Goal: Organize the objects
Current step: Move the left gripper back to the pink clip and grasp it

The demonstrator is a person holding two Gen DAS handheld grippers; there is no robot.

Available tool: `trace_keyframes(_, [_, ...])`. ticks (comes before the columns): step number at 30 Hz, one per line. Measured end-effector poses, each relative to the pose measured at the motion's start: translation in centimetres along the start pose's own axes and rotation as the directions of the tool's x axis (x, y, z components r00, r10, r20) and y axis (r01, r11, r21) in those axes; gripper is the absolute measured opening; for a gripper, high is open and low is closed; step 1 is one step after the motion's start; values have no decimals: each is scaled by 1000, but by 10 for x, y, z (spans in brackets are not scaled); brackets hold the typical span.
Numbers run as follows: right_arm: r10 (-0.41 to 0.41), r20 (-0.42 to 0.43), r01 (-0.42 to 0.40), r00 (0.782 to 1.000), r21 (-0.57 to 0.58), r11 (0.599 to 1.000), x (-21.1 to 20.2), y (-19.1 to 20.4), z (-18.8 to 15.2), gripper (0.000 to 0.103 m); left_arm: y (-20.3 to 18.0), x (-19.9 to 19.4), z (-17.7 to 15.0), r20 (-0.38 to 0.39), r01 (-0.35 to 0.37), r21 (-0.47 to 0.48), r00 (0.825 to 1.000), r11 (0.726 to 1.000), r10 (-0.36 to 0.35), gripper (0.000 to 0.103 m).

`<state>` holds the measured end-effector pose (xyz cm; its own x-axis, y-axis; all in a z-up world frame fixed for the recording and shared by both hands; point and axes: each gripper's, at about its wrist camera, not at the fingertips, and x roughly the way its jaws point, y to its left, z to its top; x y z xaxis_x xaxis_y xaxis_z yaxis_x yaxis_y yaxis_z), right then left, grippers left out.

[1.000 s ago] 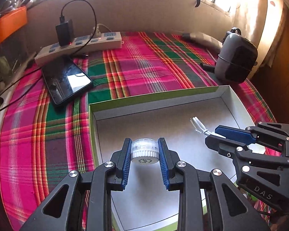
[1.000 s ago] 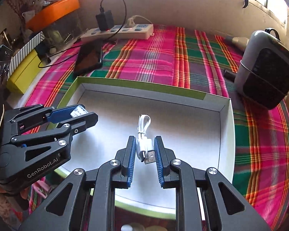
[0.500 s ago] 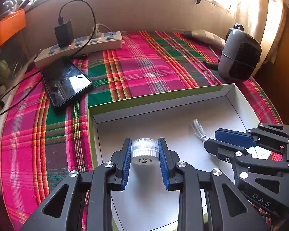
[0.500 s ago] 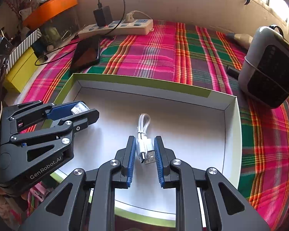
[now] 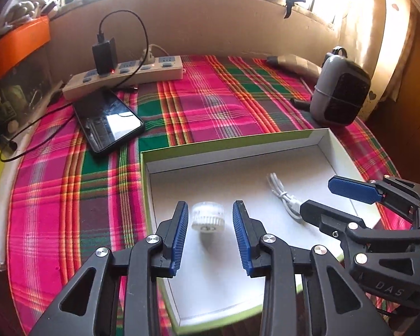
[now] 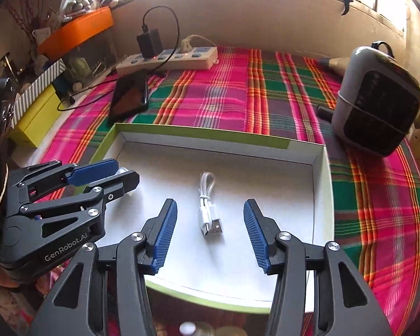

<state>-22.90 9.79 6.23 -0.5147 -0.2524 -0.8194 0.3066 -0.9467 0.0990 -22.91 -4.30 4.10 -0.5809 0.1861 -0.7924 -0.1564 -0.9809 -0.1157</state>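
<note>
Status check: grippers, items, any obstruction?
Left gripper just opened, cap loose between fingers. Right gripper just opened, cable released. Both in box. Nothing in the way.

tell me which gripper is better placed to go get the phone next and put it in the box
Left, probably. The phone lies on the plaid cloth beyond the box's left corner, on the left gripper's side. Both grippers have just opened; the small white cap and the cable lie free between their pads.
</note>
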Motion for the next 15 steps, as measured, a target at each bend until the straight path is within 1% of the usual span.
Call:
trace_keyframes(4, [3, 10, -3, 1000, 12, 1000, -10, 1, -8, 51, 0, -16, -8, 21, -11, 0, 1000, 1000, 11, 32])
trace_keyframes(15, [4, 100, -7, 995, 25, 1000, -52, 6, -35, 51, 9, -65, -47, 86, -25, 2, 996, 1000, 25, 32])
